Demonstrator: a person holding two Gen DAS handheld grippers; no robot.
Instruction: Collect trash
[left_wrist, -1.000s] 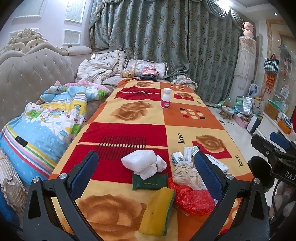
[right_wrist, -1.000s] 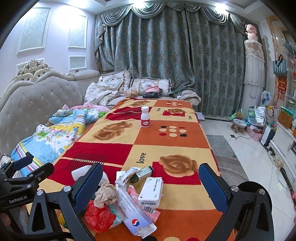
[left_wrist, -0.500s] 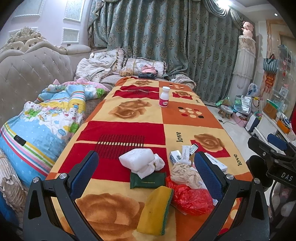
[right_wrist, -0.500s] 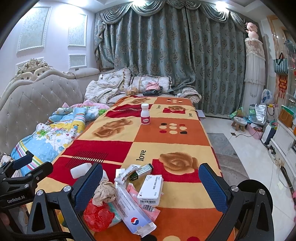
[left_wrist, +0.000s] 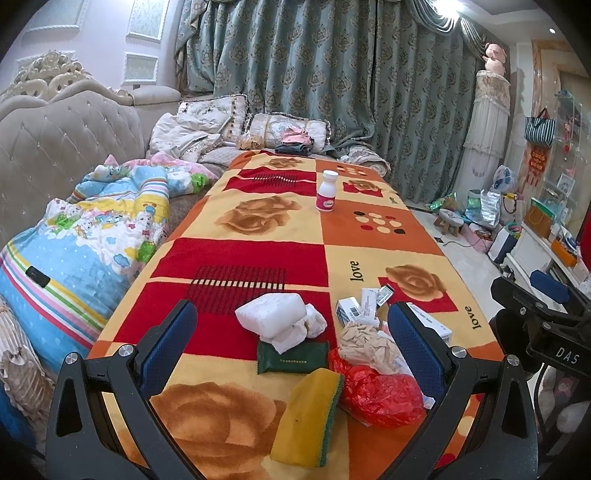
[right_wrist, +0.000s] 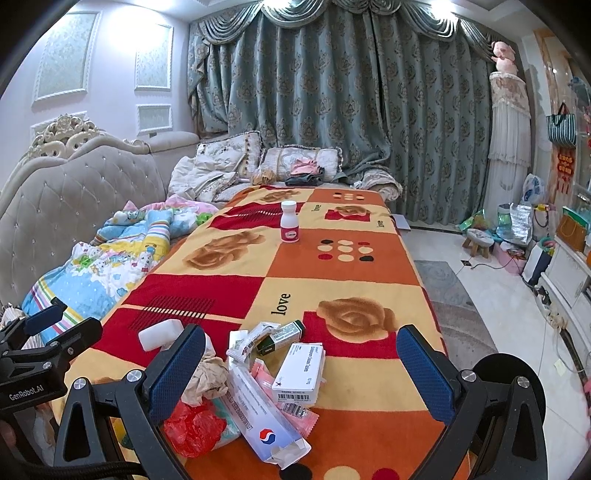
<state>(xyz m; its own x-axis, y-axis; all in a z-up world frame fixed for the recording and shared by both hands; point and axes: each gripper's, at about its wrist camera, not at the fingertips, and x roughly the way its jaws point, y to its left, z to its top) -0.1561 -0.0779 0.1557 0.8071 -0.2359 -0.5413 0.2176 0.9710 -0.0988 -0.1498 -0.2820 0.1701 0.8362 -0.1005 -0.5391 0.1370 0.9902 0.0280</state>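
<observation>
Our left gripper (left_wrist: 291, 343) has a matte black frame with triangular cut-outs, and two fingers faced with dark blue, finely dimpled pads (left_wrist: 168, 339). Round silver screws (left_wrist: 125, 349) sit at the finger joints. Our right gripper (right_wrist: 303, 373) is built the same: black arms, blue textured pads (right_wrist: 424, 373), silver screw heads (right_wrist: 466, 376), and a round black disc behind its right arm. From the right wrist view, the left unit's side carries white "GenRobot.AI" lettering (right_wrist: 26, 393). From the left wrist view, the right unit's body shows white letters "DAS" (left_wrist: 567, 355). A black cable runs along the bottom edge of the right wrist view.
</observation>
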